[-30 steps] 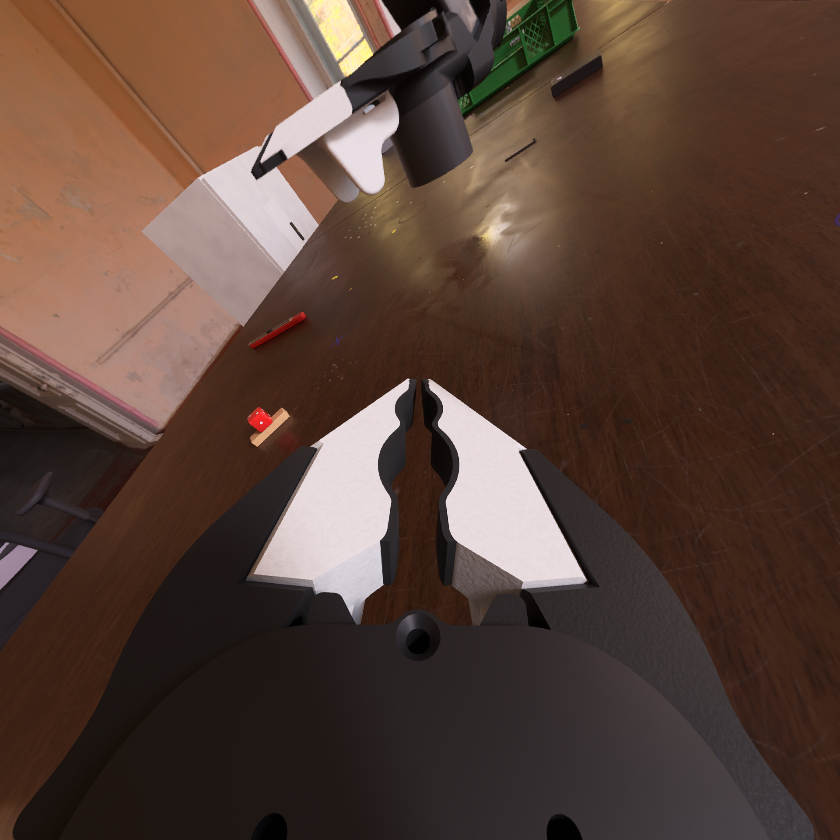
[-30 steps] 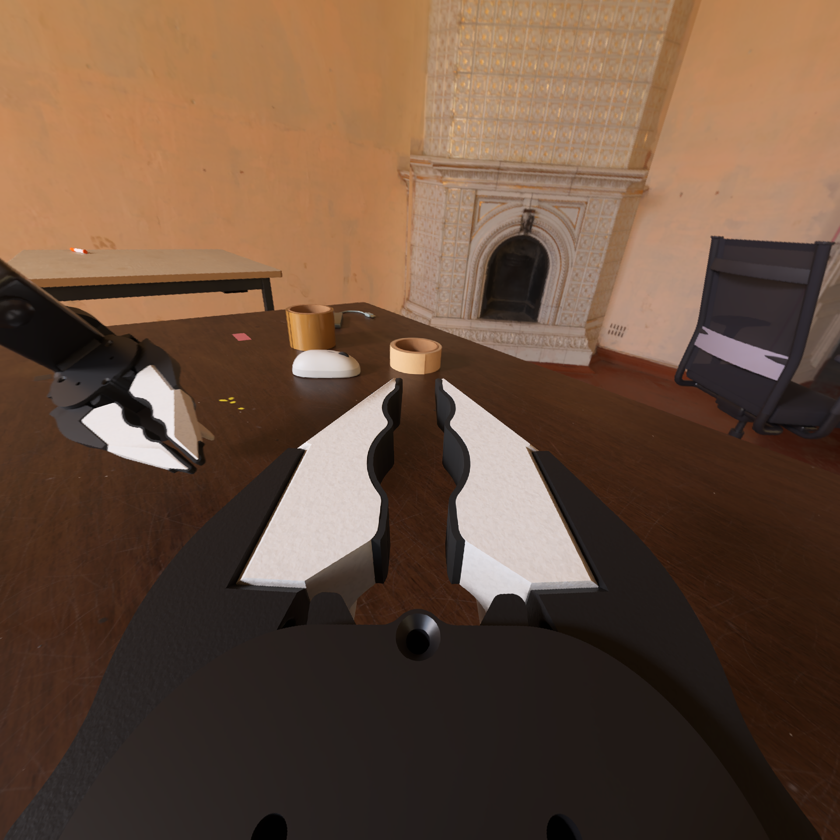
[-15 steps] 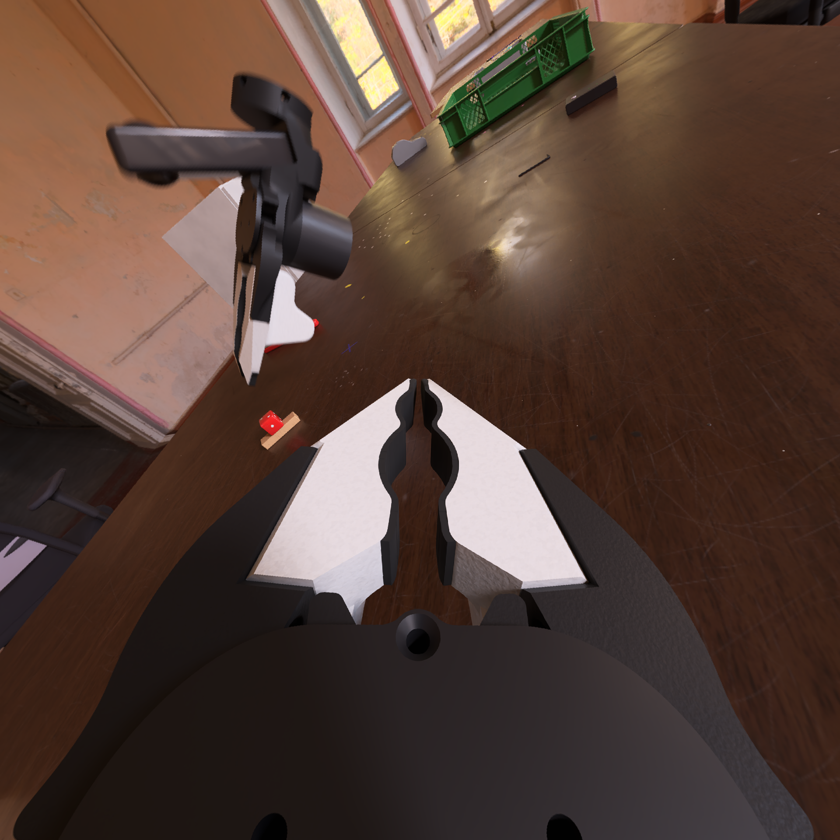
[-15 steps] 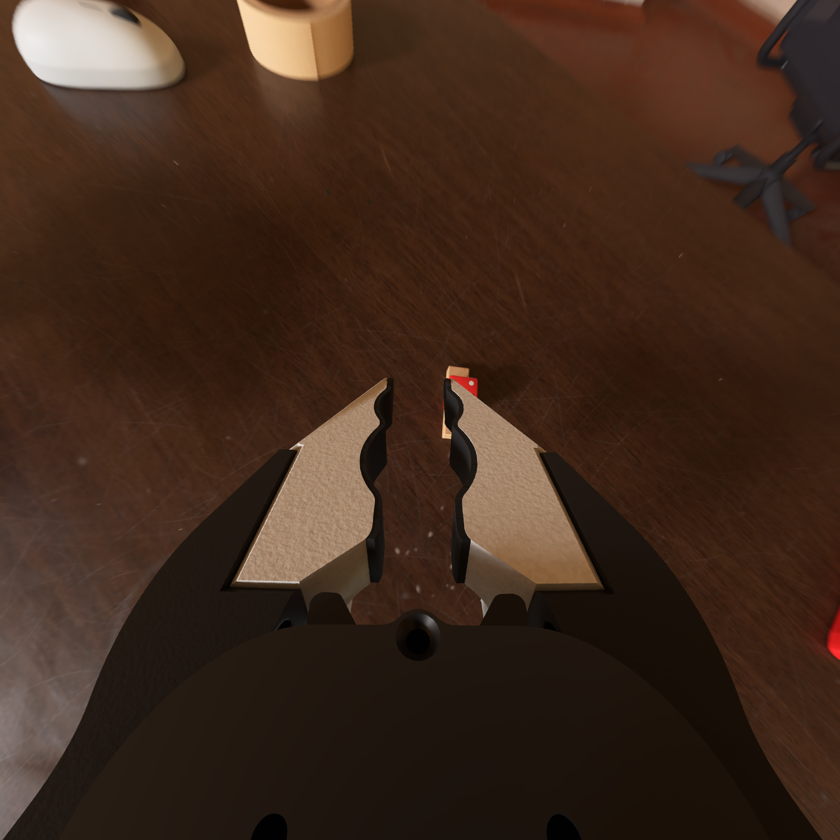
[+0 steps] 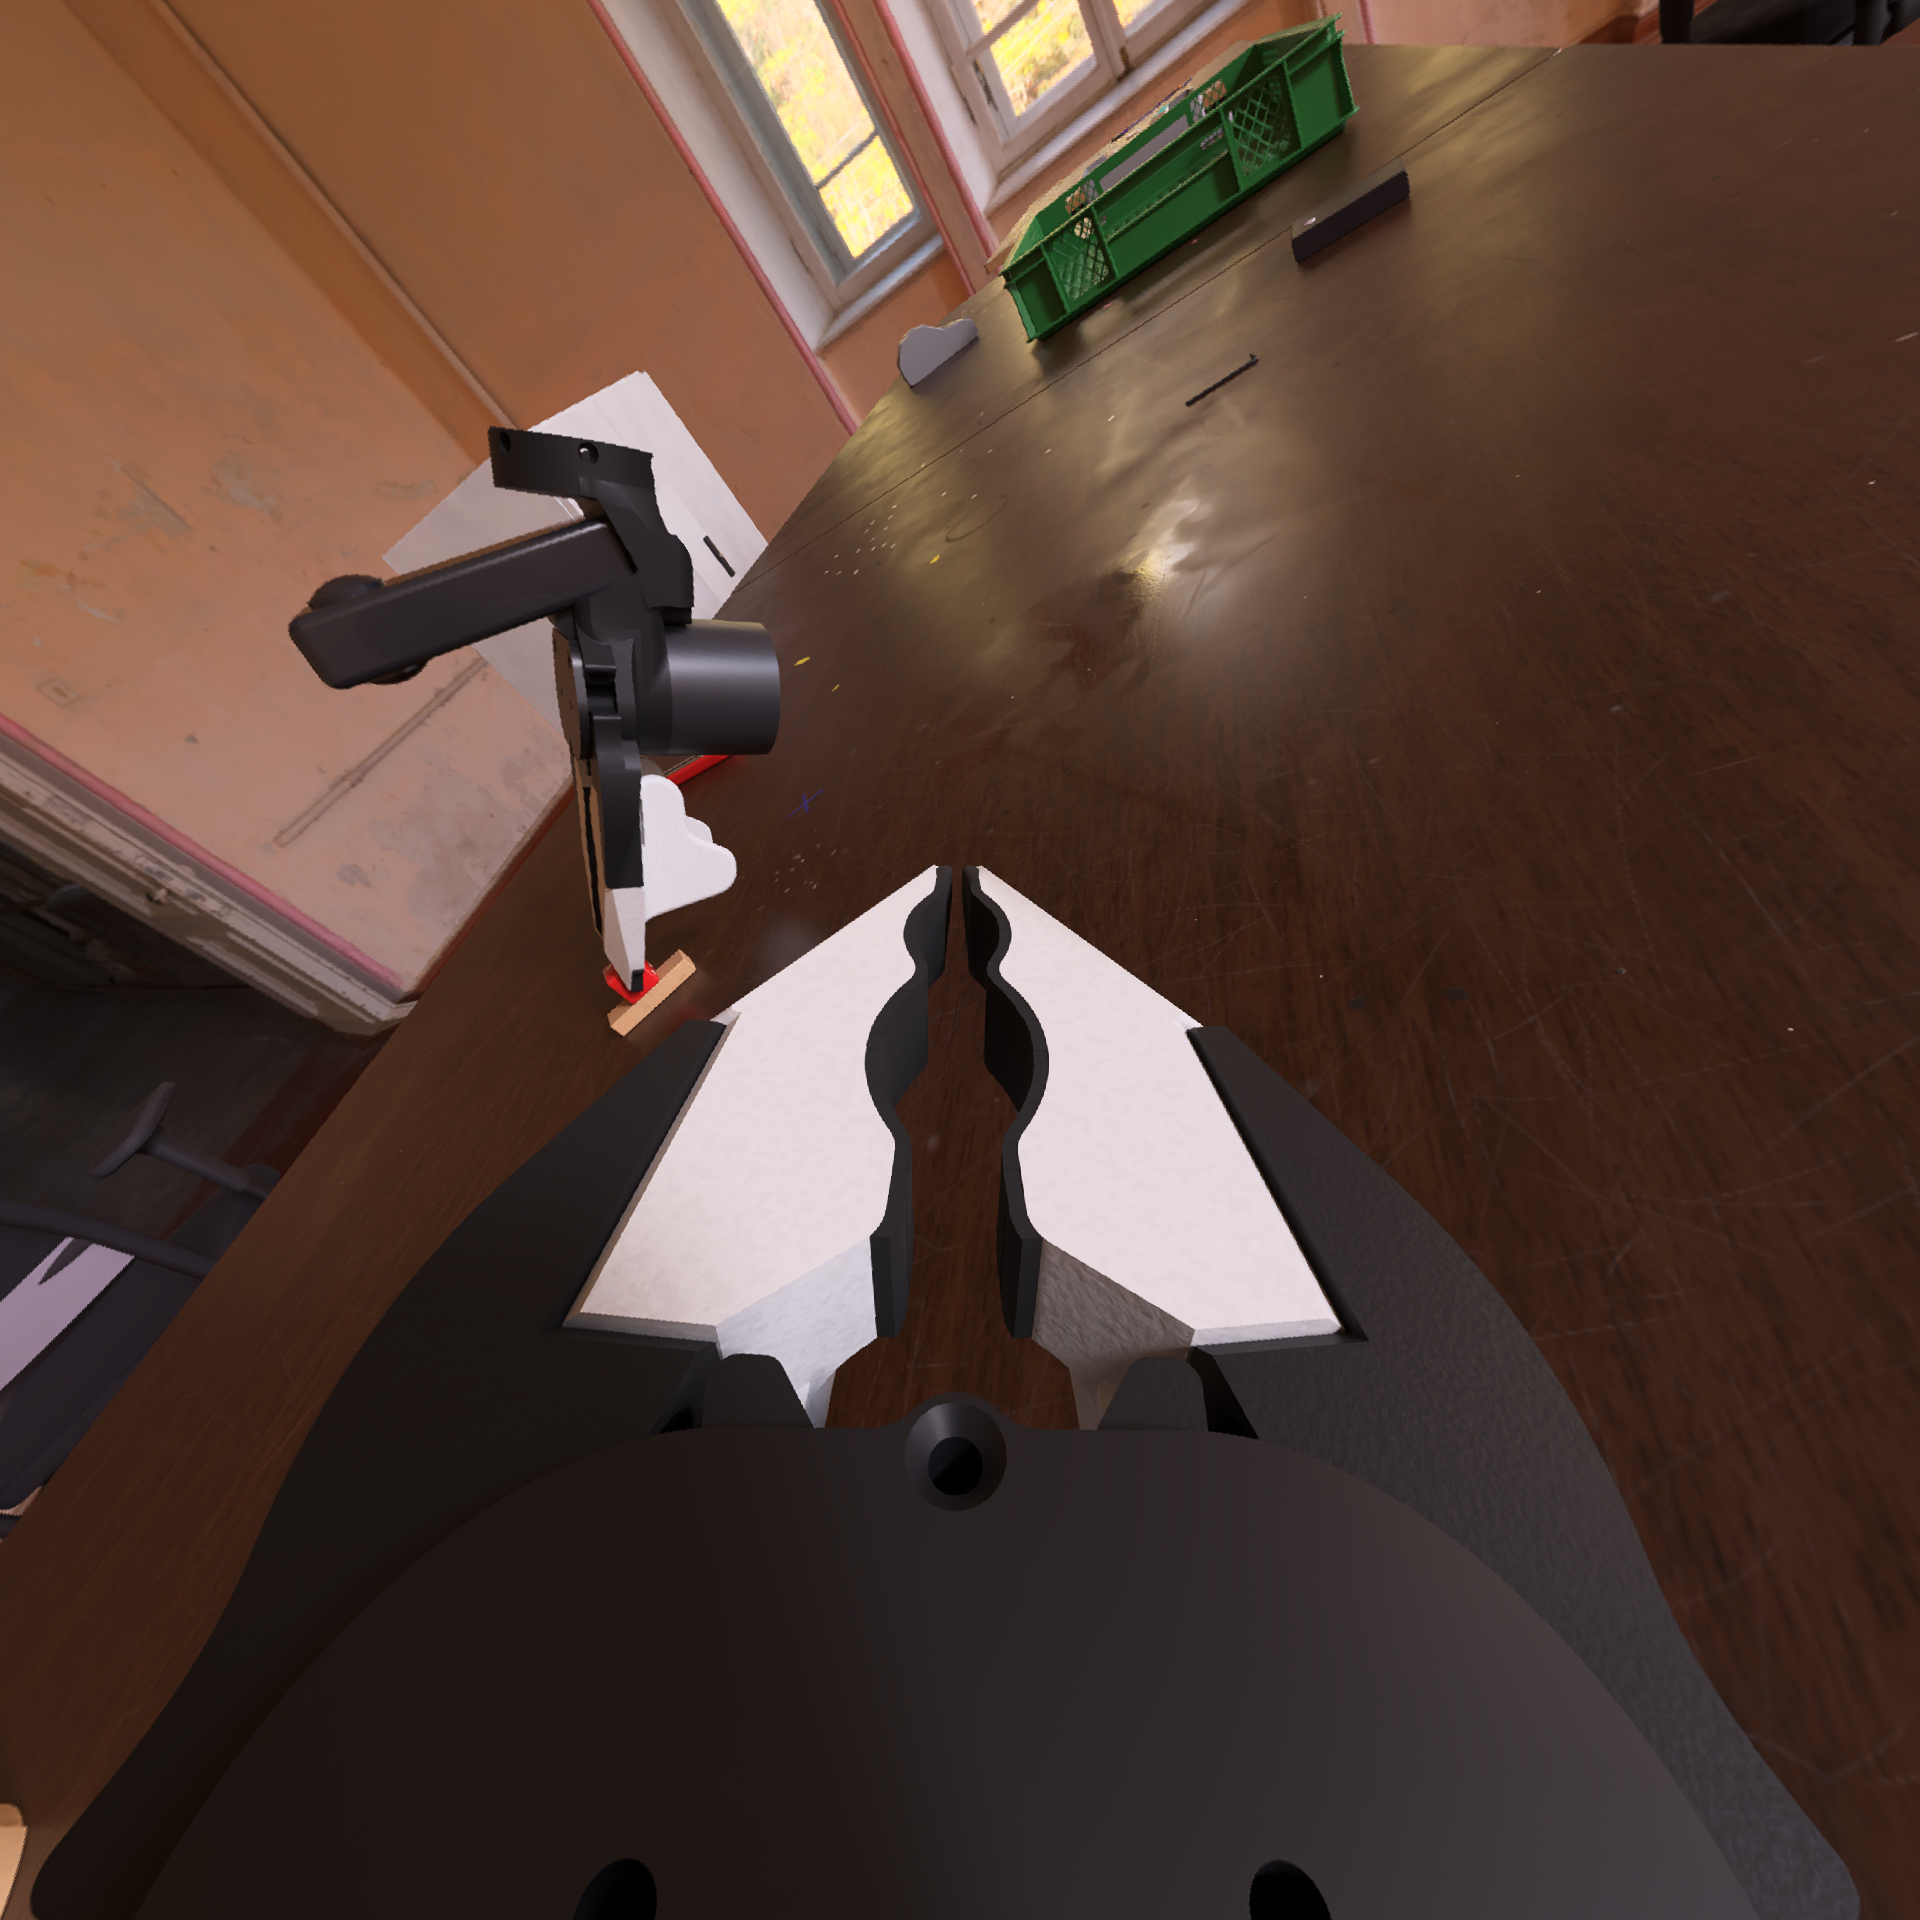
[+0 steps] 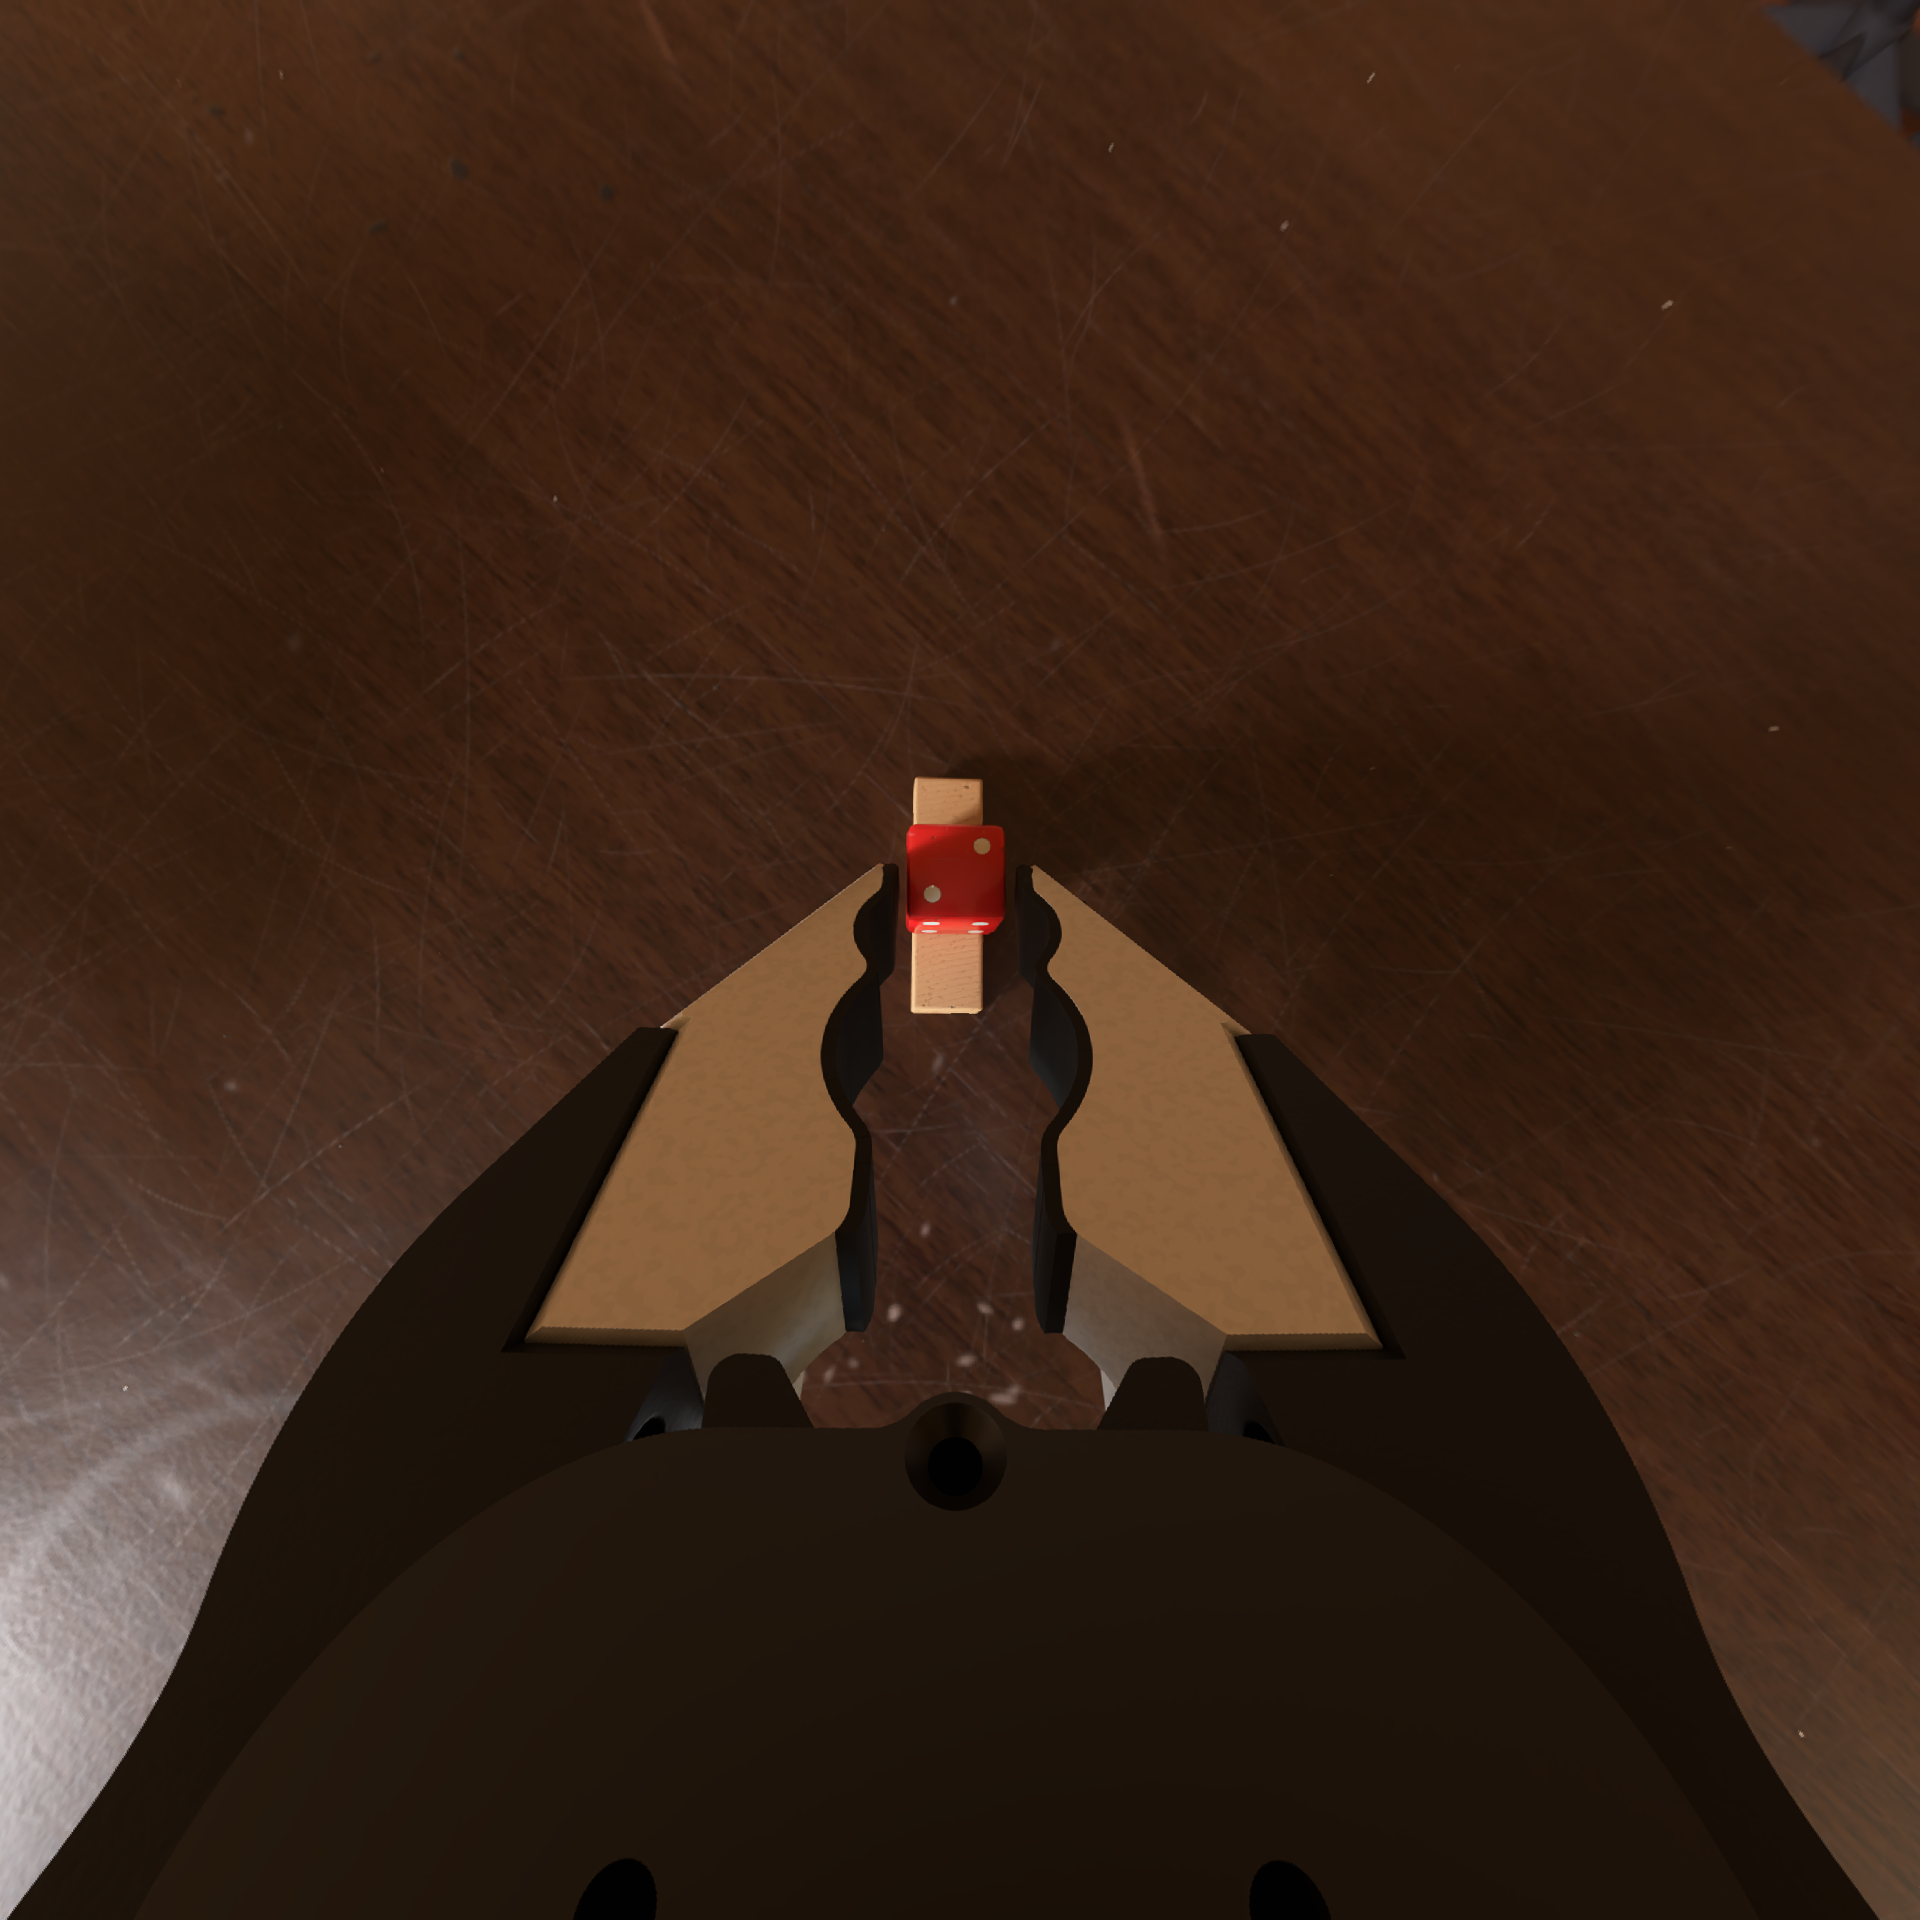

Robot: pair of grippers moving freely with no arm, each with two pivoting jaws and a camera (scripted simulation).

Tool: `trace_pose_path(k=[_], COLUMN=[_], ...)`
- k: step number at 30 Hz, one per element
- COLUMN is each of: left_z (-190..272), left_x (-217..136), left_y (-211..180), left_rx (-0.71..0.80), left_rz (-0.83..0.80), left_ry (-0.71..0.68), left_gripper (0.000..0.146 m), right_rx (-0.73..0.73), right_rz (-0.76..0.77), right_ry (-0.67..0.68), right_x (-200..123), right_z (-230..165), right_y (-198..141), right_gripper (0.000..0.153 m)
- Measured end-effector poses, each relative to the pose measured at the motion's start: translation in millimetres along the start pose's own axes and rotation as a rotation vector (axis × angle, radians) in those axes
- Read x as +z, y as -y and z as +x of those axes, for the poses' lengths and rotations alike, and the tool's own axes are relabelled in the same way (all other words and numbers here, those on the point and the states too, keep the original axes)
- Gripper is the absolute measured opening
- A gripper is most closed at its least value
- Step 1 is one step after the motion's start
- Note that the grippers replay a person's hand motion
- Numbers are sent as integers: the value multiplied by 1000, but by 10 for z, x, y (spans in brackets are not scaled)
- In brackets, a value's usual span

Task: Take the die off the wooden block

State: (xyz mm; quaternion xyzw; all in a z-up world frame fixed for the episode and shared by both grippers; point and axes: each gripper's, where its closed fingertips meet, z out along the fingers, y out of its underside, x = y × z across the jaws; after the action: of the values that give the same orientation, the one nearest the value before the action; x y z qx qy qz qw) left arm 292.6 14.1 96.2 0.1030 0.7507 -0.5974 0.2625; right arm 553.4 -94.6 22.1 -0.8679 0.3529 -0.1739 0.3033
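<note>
Red plastic is seen on top of a pale wooden block [image 6: 947,971]: the die [image 6: 954,876] sits across the block's middle, on the dark desk [image 6: 1351,520]. From the right wrist view, the stretch of block beneath the die is hidden, and only its ends at 12 and 6 o'clock of the die are shown. From the left wrist view, the die [image 5: 630,979] is mostly covered by the tips of the right tongs [image 5: 624,961], and only a sliver of red can be made out above the block [image 5: 652,995]. Whether those tips touch the die cannot be told from that view.

The right tongs [image 6: 954,883] are parted, with one tip at 9 o'clock and one at 3 o'clock of the die; narrow gaps are seen on both sides, so nothing is gripped. The left tongs [image 5: 954,881] are nearly closed, a thin slit being left at the tips, and nothing is held; they are kept above bare desk [image 5: 1455,831], at about 3 o'clock of the block.

Compared with half a second ago, the right tongs have been lowered and centred: the die, then partly behind the right-hand tip, is now framed between both tips. A green crate [image 5: 1184,197] is seen far off at 1 o'clock.
</note>
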Motion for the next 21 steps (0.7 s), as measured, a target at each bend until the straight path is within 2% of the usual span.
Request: trace_pose_path(k=[4, 6, 13, 21], left_z=[-19, -19, -10, -49], left_x=[-5, -5, -1, -14], left_y=[-9, -11, -11, 5], left_rx=[-4, -5, 4, -8], left_rz=[-1, -1, -5, -1], left_ry=[5, 4, 2, 15], left_gripper=[2, 2, 2, 2], right_rx=[-12, -10, 18, 49], right_rz=[-27, -26, -24, 62], right_ry=[3, -1, 0, -2], right_x=[47, 55, 46, -284], right_z=[-10, 0, 36, -30], right_y=[-20, -12, -13, 123], right_gripper=[25, 19, 19, 19])
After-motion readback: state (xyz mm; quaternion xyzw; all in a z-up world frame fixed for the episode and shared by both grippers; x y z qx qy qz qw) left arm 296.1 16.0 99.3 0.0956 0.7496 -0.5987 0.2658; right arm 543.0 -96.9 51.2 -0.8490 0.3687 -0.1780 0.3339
